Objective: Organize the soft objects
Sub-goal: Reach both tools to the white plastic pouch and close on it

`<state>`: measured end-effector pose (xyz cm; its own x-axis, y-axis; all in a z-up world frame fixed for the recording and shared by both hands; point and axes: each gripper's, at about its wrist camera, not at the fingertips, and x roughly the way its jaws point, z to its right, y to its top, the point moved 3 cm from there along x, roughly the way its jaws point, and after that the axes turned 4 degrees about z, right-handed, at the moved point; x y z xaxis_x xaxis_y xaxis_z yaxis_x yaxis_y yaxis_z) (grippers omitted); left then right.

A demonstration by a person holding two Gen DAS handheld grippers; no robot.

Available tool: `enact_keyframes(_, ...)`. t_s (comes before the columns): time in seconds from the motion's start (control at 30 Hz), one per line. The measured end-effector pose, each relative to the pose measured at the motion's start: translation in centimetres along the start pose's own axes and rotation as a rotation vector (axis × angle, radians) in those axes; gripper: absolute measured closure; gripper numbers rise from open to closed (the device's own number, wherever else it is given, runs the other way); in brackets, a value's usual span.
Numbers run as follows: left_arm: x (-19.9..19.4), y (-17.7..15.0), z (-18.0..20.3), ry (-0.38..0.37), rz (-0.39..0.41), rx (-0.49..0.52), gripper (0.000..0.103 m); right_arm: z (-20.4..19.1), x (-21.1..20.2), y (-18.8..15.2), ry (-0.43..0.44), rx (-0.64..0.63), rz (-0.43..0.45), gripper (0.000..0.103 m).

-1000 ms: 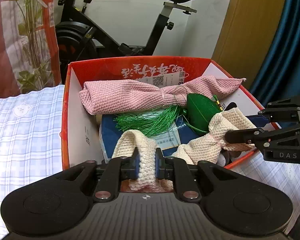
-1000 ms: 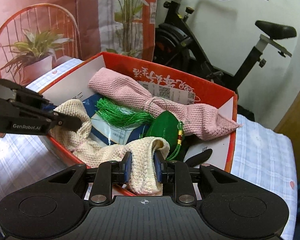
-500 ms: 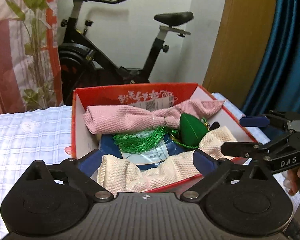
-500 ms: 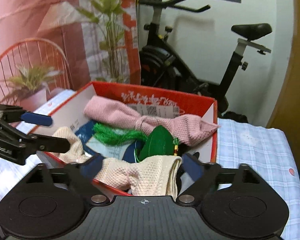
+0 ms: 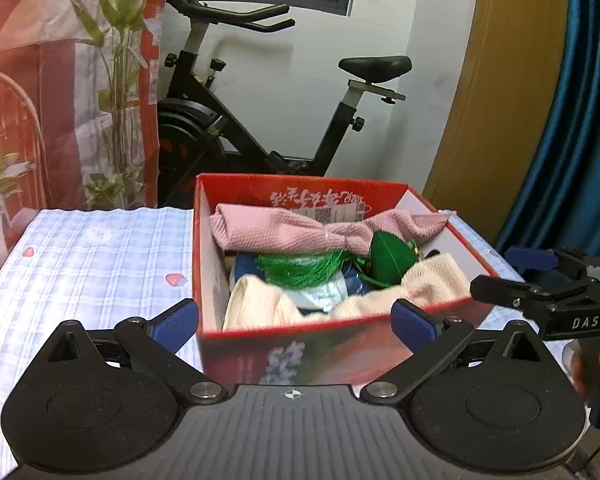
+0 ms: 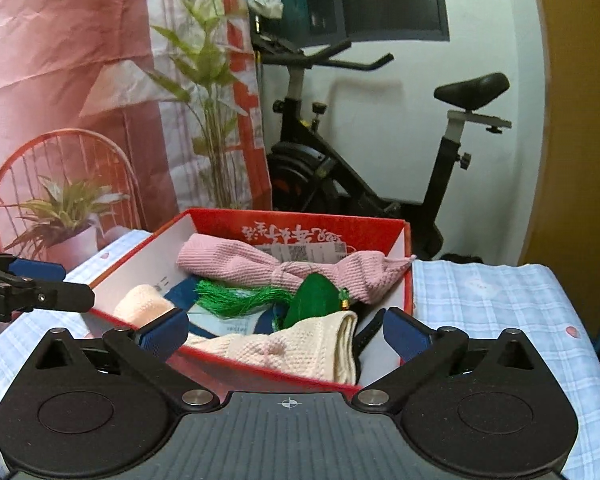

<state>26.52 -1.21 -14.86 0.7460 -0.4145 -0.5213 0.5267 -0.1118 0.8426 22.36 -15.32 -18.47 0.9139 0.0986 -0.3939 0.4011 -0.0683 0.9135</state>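
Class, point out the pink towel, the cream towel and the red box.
pink towel (image 5: 284, 232), left wrist view, its broad left half.
cream towel (image 6: 300, 350), right wrist view, the folded end.
red box (image 5: 300, 342), left wrist view, its near wall.

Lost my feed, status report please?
Both grippers, left gripper and right gripper, opening, empty. Cream towel lies in red box. Nothing blocking.

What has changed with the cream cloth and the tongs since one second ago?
Both tongs, left and right, let go of the cream cloth, are opening with nothing between them, and pulled back from the red box. The cloth now lies in the box. The pink cloth and green tassel stayed put.
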Motion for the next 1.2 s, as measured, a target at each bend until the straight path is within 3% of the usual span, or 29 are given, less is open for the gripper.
enact_keyframes(0.43,-1.7,-4.8,-0.3,0.04,-0.015,-0.049,0.0,-1.1,-3.4,-3.5,-0.029,-0.028,0.05,0.0)
enact_keyframes(0.73,0.0,-7.9,-0.2,0.013,-0.1,-0.082,0.001,-1.2,-3.0,-8.3,-0.038,-0.013,-0.06,0.0)
enact_keyframes(0.83,0.8,-8.6,-0.2,-0.011,-0.123,-0.098,0.006,-1.3,-2.1,-9.8,-0.026,-0.008,-0.115,0.001)
enact_keyframes(0.9,1.2,-9.0,-0.1,-0.03,-0.14,-0.11,0.012,-1.3,-1.4,-10.9,-0.019,0.001,-0.152,0.003)
enact_keyframes(1.07,1.9,-9.8,-0.1,-0.049,-0.159,-0.112,0.02,-1.1,0.4,-12.9,0.003,0.042,-0.251,0.027)
enact_keyframes(1.2,2.6,-10.2,0.0,-0.065,-0.174,-0.123,0.025,-1.0,1.1,-13.8,0.021,0.061,-0.285,0.033)
